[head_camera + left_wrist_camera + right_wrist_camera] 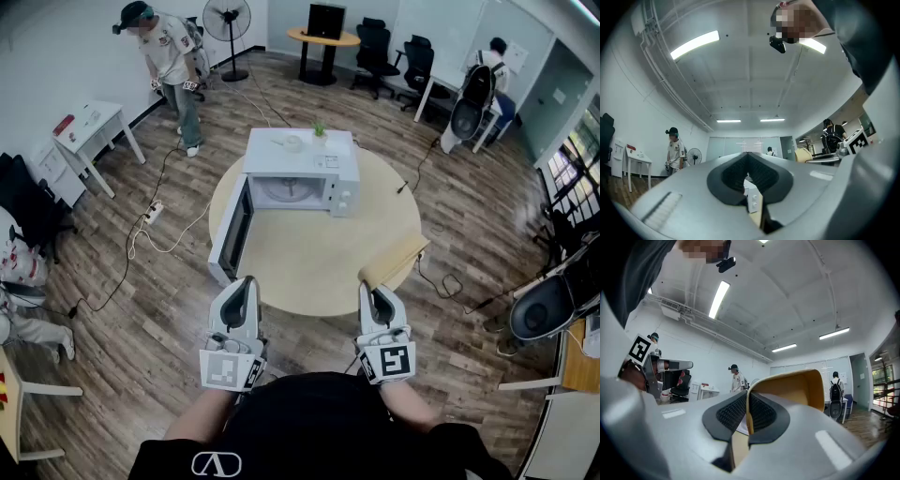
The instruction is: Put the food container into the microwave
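A white microwave (300, 178) stands at the far side of a round beige table (309, 267), its door (232, 230) swung open to the left and its cavity showing a turntable. My right gripper (373, 292) is shut on the rim of a tan food container (394, 260), held over the table's near right edge. In the right gripper view the container's wall (797, 392) is pinched between the pads of that gripper (747, 416). My left gripper (246, 284) hovers at the table's near left edge, shut and empty (749, 173); the microwave (752, 200) shows through its slit.
A small bowl (292, 142) and a green item (320, 130) sit on top of the microwave. Cables and a power strip (155, 211) lie on the floor to the left. A person (169, 66) stands by a white desk (94, 127); another person (487, 75) is at the back right.
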A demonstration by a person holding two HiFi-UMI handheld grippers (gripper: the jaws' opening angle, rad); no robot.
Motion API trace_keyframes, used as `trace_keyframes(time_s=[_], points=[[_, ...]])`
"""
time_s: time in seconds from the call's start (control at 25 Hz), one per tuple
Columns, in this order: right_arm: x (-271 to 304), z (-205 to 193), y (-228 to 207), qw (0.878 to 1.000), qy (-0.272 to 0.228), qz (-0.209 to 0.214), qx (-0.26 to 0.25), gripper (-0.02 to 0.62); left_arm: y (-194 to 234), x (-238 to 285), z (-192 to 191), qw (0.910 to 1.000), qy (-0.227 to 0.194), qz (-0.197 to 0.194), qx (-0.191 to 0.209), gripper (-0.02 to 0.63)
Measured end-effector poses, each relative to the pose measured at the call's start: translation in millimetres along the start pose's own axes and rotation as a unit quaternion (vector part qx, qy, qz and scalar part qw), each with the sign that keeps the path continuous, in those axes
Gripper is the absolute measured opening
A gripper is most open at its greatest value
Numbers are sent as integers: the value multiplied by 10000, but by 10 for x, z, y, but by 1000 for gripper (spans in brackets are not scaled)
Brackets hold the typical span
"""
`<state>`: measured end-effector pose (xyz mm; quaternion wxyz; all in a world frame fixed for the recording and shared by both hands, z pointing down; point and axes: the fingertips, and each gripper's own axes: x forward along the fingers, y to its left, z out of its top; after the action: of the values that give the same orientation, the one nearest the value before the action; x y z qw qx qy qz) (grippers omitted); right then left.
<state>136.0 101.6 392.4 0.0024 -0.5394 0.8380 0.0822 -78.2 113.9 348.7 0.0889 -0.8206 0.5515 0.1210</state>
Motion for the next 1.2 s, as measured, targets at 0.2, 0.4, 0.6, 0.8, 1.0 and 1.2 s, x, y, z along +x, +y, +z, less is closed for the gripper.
trace_keyframes(time_s=[0.2, 0.4, 0.6, 0.8, 1.0, 1.2], points=[[15, -41, 25, 10000, 14, 44, -10, 21, 12, 7, -29, 10000, 16, -17, -12, 0], [-32, 13, -27, 9998, -148, 116, 105, 23, -43, 27, -38, 10000, 24, -15, -41, 0], [-132, 17, -90, 9996, -206, 154, 111, 23, -128, 17, -51, 10000, 75, 21, -50, 0], [-248, -90, -241, 9995, -129, 94, 272, 23, -312, 11, -60, 9999, 148, 16, 19, 0], [-413, -182, -379, 9988, -139, 147, 446, 23, -597, 29, -100, 9996, 255, -17, 81, 0], [-594, -326, -529, 9973, -108, 284, 675, 23, -897, 21, -175, 9991, 378, -3, 179, 0]])
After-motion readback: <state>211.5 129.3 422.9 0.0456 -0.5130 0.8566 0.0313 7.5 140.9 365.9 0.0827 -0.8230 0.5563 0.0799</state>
